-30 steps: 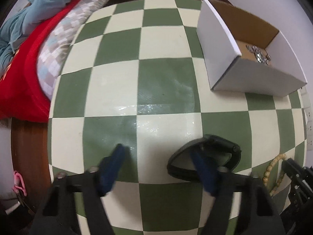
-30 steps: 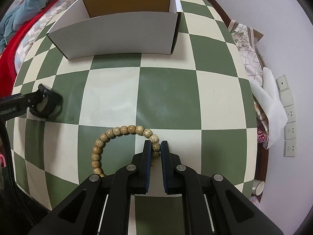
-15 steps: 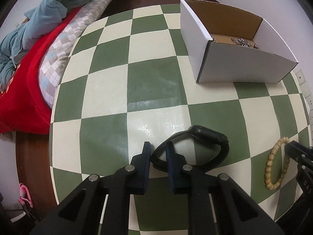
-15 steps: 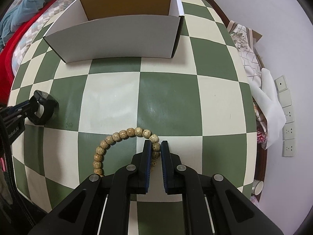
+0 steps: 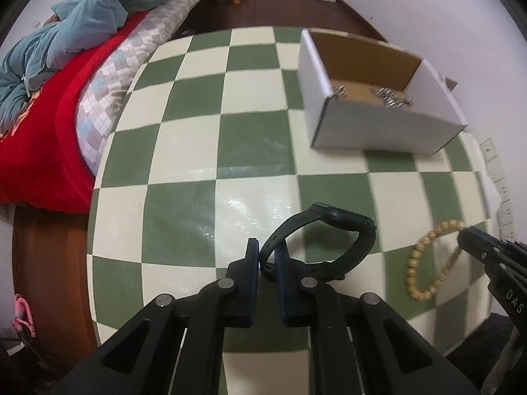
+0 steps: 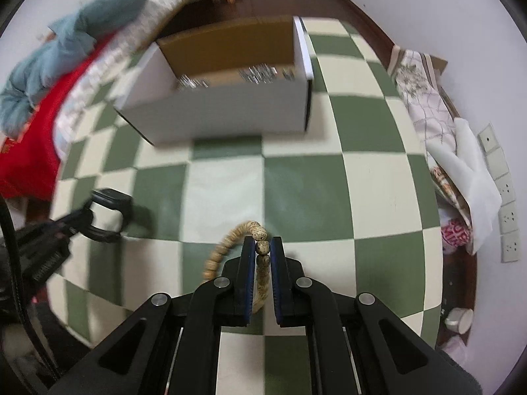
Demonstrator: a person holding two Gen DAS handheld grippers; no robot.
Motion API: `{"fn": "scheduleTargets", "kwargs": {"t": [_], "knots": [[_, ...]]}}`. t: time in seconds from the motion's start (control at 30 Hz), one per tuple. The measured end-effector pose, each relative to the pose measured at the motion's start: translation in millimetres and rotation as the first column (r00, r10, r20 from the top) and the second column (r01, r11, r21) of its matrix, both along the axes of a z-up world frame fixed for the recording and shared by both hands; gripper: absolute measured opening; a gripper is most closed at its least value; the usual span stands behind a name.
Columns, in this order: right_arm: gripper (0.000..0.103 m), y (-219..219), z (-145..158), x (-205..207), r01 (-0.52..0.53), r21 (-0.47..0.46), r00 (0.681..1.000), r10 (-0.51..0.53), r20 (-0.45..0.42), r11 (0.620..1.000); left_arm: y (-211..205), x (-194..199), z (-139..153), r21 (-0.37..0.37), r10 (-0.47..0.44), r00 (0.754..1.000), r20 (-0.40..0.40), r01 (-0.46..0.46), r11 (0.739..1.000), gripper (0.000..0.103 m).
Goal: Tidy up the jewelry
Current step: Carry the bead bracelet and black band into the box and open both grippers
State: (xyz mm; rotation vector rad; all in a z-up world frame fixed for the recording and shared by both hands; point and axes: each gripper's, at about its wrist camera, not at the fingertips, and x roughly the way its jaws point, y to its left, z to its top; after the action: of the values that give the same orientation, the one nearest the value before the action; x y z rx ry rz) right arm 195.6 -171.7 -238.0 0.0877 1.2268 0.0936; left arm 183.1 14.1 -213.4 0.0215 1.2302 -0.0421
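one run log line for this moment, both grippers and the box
left gripper: shut on black watch | right gripper: shut on wooden bead bracelet | white box: open, silver jewelry inside

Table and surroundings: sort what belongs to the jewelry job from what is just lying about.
Job:
black watch, in left claw
bead bracelet, in right claw
white box holding silver jewelry

Lying about:
red bedding
blue blanket
folded cloths
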Motion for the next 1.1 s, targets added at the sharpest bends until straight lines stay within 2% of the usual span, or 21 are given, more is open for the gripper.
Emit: {"fn": "scheduleTargets", "kwargs": {"t": [0.23,0.43,0.6,0.73,0.97,1.1], "knots": [[0.009,5,67,3,-0.032,0.07,0.996,0.026,0.088,0.997,-4,5,54,-0.042,-0.001,0.999,0.045,0.003,0.999,0.007],[0.009,6,138,28,-0.069,0.102,0.984,0.05,0.173,0.992,-10,42,104,-0.073,0.006,0.996,0.088,0.0,0.997,0.007],[0.009,3,166,64,-0.09,0.115,0.978,0.066,0.199,0.989,-20,83,110,-0.091,-0.013,0.997,0.074,0.02,0.996,0.007],[0.009,4,162,93,-0.1,0.098,0.979,0.08,0.185,0.99,-29,115,89,-0.102,-0.028,0.999,0.015,0.03,0.994,0.007],[0.01,-8,106,145,-0.073,0.123,0.996,0.065,0.068,0.99,-47,151,42,-0.116,-0.069,0.994,-0.089,0.059,0.992,0.007],[0.01,-14,72,163,-0.069,0.163,0.997,0.074,-0.023,0.984,-52,162,31,-0.125,-0.065,0.991,-0.116,0.05,0.991,0.016]]}}
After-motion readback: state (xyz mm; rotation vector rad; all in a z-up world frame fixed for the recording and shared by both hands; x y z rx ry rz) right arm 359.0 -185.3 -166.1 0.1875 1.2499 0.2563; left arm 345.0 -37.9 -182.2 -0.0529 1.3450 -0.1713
